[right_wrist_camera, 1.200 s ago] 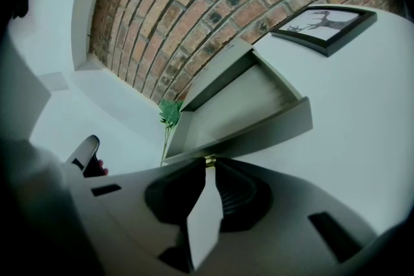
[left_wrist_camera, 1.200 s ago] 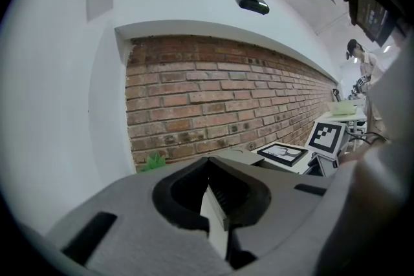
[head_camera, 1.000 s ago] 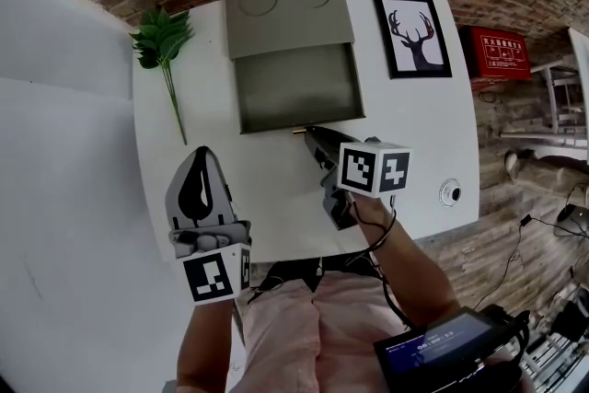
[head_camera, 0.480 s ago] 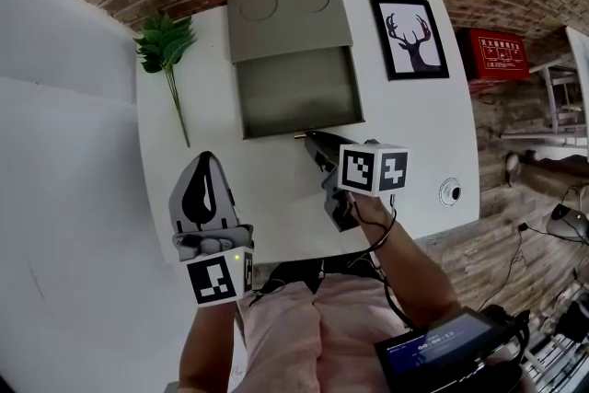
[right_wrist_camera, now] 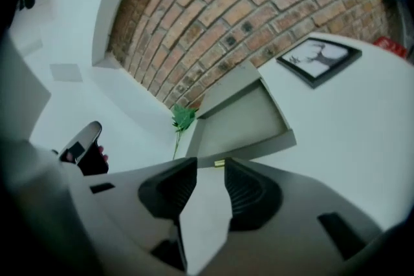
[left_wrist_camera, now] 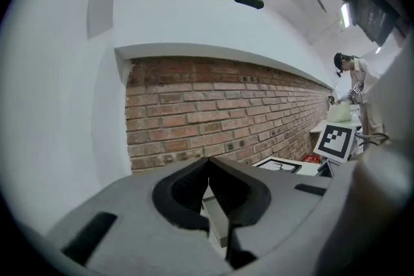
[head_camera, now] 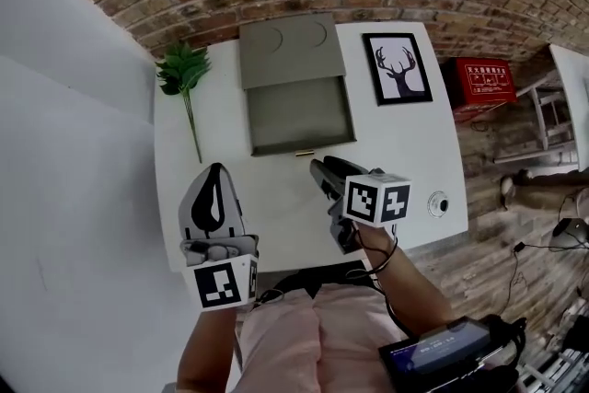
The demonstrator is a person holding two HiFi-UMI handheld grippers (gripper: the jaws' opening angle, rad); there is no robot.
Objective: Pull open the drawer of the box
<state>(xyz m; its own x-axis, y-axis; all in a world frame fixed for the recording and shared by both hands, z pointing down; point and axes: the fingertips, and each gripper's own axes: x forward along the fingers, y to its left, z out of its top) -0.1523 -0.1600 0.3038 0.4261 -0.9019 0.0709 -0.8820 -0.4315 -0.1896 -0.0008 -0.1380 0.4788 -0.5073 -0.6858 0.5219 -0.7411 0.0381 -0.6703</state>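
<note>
The grey box stands at the back of the white table, its drawer pulled out toward me, with a small brass knob on the drawer front. My right gripper is just short of that knob, and its jaws are opening with nothing between them. In the right gripper view the knob shows just beyond the tips of the right gripper, in front of the drawer. My left gripper hovers over the table's front left, shut and empty; in its own view the left gripper points at the brick wall.
A green plant sprig lies left of the box. A framed deer picture lies to the right of it. A small round fitting sits near the table's right front edge. A red box sits off the table on the right.
My right gripper's tips were at the drawer's knob; now they have drawn back a little and the jaws have spread apart. The left gripper has stayed shut in much the same place.
</note>
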